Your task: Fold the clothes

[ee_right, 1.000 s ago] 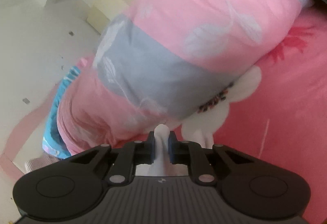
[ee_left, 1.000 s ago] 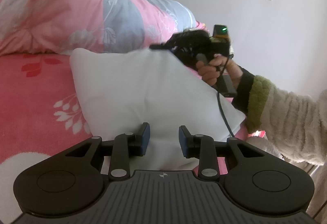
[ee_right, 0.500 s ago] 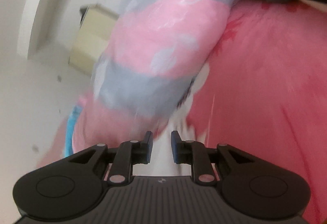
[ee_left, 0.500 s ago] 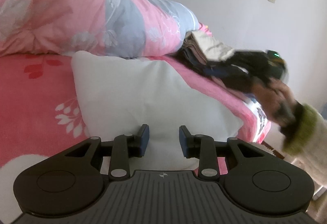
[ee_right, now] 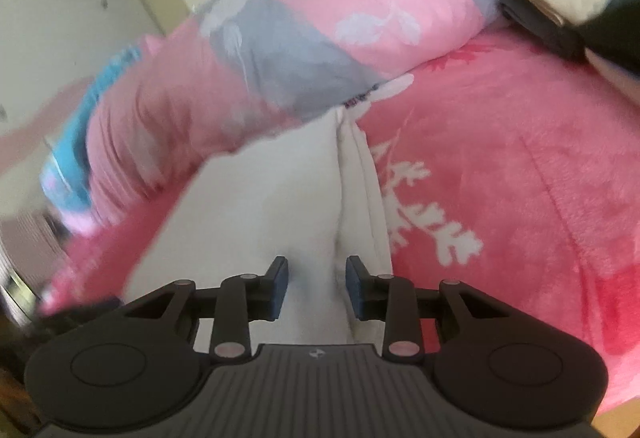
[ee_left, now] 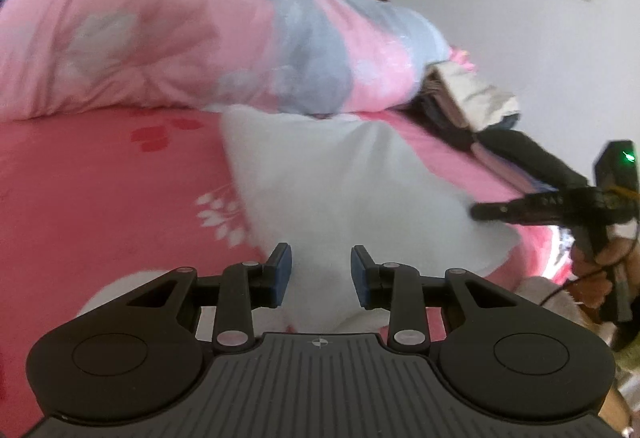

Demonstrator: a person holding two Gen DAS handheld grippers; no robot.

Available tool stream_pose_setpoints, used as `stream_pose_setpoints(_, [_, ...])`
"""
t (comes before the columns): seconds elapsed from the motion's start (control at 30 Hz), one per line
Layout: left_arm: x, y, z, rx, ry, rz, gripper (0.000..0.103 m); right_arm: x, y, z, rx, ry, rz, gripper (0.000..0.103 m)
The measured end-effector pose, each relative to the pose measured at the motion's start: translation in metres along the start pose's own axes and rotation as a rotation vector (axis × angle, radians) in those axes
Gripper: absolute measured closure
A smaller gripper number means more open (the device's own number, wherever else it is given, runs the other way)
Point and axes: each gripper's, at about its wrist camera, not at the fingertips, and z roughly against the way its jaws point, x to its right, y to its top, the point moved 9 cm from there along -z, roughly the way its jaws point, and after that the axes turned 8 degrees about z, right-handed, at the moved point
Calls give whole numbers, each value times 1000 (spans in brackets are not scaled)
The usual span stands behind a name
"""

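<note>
Left gripper (ee_left: 320, 274) low at centre frame, jaws parted with white cloth between the blue pads but not pressed by them; same gap as a second ago. White folded garment (ee_left: 352, 174) spread across the middle of the left wrist view on the pink floral bed sheet (ee_left: 100, 190), its far edge against the rolled pink-and-grey quilt (ee_left: 200, 38). View tipped a little higher than before, showing more of the quilt and a blue patch at upper left.

Right gripper (ee_right: 316, 278) over the garment's (ee_right: 280, 198) near end, jaws closing, pads apart on either side of a raised crease and not yet pinching it. A second ago clamped on a white fold, facing the quilt (ee_right: 320, 38); half a second ago released and blurred. Seen from the left wrist camera, right gripper (ee_left: 484, 212) now at the right edge of the frame, tips by the garment's right border, no longer at its far corner. Stack of folded clothes (ee_left: 472, 102) at upper right beyond the quilt.
</note>
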Motion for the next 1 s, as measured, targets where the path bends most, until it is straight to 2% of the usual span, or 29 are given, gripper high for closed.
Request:
stream_pose_setpoints(0.03, [-2,-1,1,-3,12,11,71,-1,-2,2,8,7,-6,96])
stream_pose_setpoints(0.13, [-8,-5,6,-15,34,29,71,3,-2,17,78,25,-51,98])
stream_pose_setpoints(0.33, [-16,-10,11,-36,54,72,71,26,-19,13,67,14,-167,98])
stream_pose_setpoints(0.43, [-18,-11,14,-38,60,85,71,26,-10,31,112,-20,-165,96])
stream_pose_setpoints(0.53, [-19,-14,14,-44,62,88,71,6,-2,46,148,-25,-84,96])
stream_pose_setpoints(0.67, [-19,-17,12,-53,64,85,71,-33,-6,39,110,29,62,96])
stream_pose_setpoints(0.73, [-22,-21,9,-68,78,71,69,-36,-15,28,46,-13,128,94])
stream_pose_setpoints(0.8, [-24,-24,10,-74,81,62,68,-16,-27,16,-42,-104,95,96])
stream_pose_setpoints(0.83, [-24,-26,11,-75,81,55,68,-10,-30,16,-54,-112,66,97])
stream_pose_setpoints(0.87, [-24,-27,13,-77,83,46,68,-9,-28,20,-49,-101,30,97])
stream_pose_setpoints(0.97, [-26,-26,24,-66,89,45,68,-26,-18,37,-21,-133,77,94])
stream_pose_setpoints(1.0, [-26,-23,28,-46,91,51,68,-36,-14,39,-9,-118,99,94])
